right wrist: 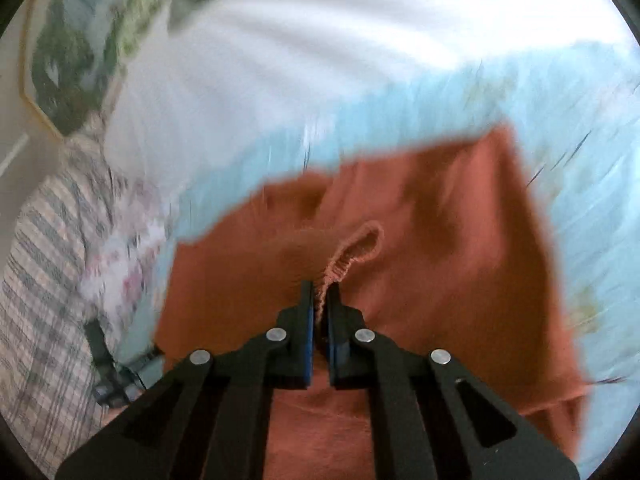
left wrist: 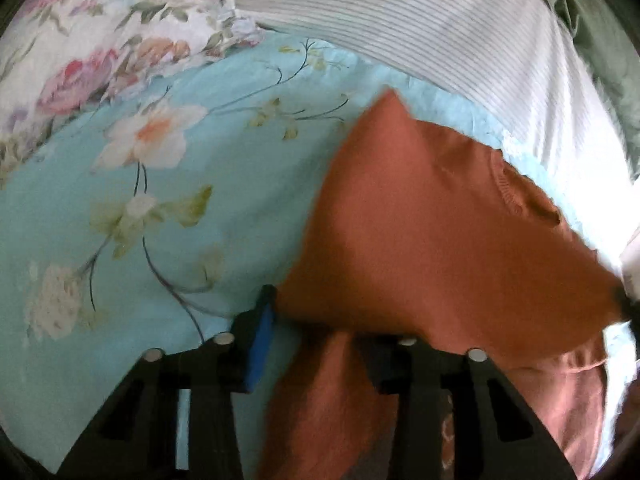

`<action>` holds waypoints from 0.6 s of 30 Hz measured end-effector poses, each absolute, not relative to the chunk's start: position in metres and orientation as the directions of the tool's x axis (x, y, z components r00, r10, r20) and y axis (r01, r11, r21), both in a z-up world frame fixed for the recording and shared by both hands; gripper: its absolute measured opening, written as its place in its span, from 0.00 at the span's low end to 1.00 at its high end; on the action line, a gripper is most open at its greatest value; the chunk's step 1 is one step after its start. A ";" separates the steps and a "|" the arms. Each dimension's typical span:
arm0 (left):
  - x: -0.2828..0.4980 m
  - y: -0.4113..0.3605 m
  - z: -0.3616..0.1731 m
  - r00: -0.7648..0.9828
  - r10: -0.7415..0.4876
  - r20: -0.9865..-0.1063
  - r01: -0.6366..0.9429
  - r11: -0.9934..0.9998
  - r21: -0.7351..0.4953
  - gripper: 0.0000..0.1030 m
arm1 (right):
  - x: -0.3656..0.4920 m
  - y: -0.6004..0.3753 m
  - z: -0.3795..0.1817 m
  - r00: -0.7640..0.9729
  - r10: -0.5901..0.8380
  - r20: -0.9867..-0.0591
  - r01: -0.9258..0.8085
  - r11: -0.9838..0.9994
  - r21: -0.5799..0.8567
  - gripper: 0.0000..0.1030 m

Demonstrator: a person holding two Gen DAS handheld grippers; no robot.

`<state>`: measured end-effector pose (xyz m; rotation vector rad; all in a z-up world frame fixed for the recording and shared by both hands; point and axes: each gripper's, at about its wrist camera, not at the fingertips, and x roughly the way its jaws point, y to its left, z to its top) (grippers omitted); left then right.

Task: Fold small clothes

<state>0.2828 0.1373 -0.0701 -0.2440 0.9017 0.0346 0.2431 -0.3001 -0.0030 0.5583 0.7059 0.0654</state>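
A small rust-orange garment (left wrist: 420, 232) lies on the light blue floral bedsheet (left wrist: 160, 208). In the left wrist view my left gripper (left wrist: 320, 320) stands wide open. Its left finger with the blue pad (left wrist: 262, 340) shows beside the cloth edge. Its right finger is covered by the orange cloth, which drapes between the fingers. In the right wrist view my right gripper (right wrist: 320, 300) is shut on the ribbed edge of the garment (right wrist: 340, 268), at a looped fold. The rest of the garment (right wrist: 440, 260) spreads ahead and to the right.
A white striped pillow (left wrist: 440, 32) lies at the back, with a pink floral cloth (left wrist: 100, 52) at the back left. In the right wrist view a plaid cloth (right wrist: 44, 280) hangs at the left, and the white pillow (right wrist: 320, 40) fills the top.
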 end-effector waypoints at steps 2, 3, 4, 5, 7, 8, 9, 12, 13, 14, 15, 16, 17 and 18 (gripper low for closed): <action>0.283 0.132 -0.070 0.622 -0.039 -0.782 -0.138 0.978 -0.159 0.32 | 0.231 -0.321 0.005 0.784 0.188 -0.592 0.166 0.855 0.492 0.06; 0.280 0.129 -0.071 0.623 -0.023 -0.782 -0.134 0.982 -0.135 0.32 | 0.226 -0.332 0.001 0.778 0.161 -0.608 0.199 0.854 0.480 0.06; 0.278 0.125 -0.072 0.623 -0.007 -0.782 -0.126 0.986 -0.109 0.31 | 0.225 -0.341 -0.007 0.764 0.149 -0.628 0.225 0.850 0.476 0.06; 0.275 0.119 -0.072 0.628 0.019 -0.778 -0.123 0.990 -0.075 0.29 | 0.223 -0.349 -0.018 0.747 0.150 -0.648 0.250 0.840 0.482 0.06; 0.268 0.119 -0.069 0.648 0.050 -0.760 -0.152 0.986 -0.064 0.28 | 0.221 -0.356 -0.045 0.704 0.164 -0.691 0.292 0.820 0.492 0.06; 0.263 0.126 -0.066 0.661 0.054 -0.748 -0.179 0.980 -0.088 0.28 | 0.221 -0.355 -0.050 0.694 0.171 -0.699 0.294 0.819 0.493 0.06; 0.260 0.133 -0.064 0.673 0.040 -0.739 -0.203 0.970 -0.132 0.28 | 0.221 -0.351 -0.055 0.686 0.181 -0.704 0.289 0.820 0.493 0.06; 0.259 0.143 -0.066 0.669 0.023 -0.743 -0.236 0.954 -0.183 0.29 | 0.219 -0.340 -0.048 0.712 0.198 -0.674 0.247 0.828 0.503 0.06; 0.261 0.143 -0.069 0.660 0.020 -0.751 -0.237 0.954 -0.184 0.28 | 0.218 -0.337 -0.042 0.727 0.199 -0.657 0.230 0.831 0.507 0.06; 0.263 0.145 -0.072 0.652 0.013 -0.758 -0.240 0.952 -0.190 0.29 | 0.216 -0.336 -0.035 0.743 0.194 -0.641 0.214 0.838 0.502 0.06; 0.264 0.146 -0.075 0.650 0.005 -0.760 -0.243 0.949 -0.202 0.29 | 0.216 -0.334 -0.029 0.752 0.179 -0.635 0.206 0.850 0.484 0.06; 0.264 0.147 -0.076 0.651 -0.003 -0.759 -0.245 0.946 -0.214 0.29 | 0.218 -0.333 -0.028 0.747 0.162 -0.645 0.211 0.862 0.461 0.06; 0.265 0.149 -0.077 0.651 -0.010 -0.759 -0.246 0.943 -0.224 0.30 | 0.221 -0.333 -0.032 0.725 0.142 -0.674 0.228 0.874 0.430 0.06; 0.265 0.149 -0.077 0.652 -0.014 -0.758 -0.247 0.942 -0.229 0.31 | 0.225 -0.335 -0.038 0.704 0.132 -0.698 0.244 0.878 0.412 0.06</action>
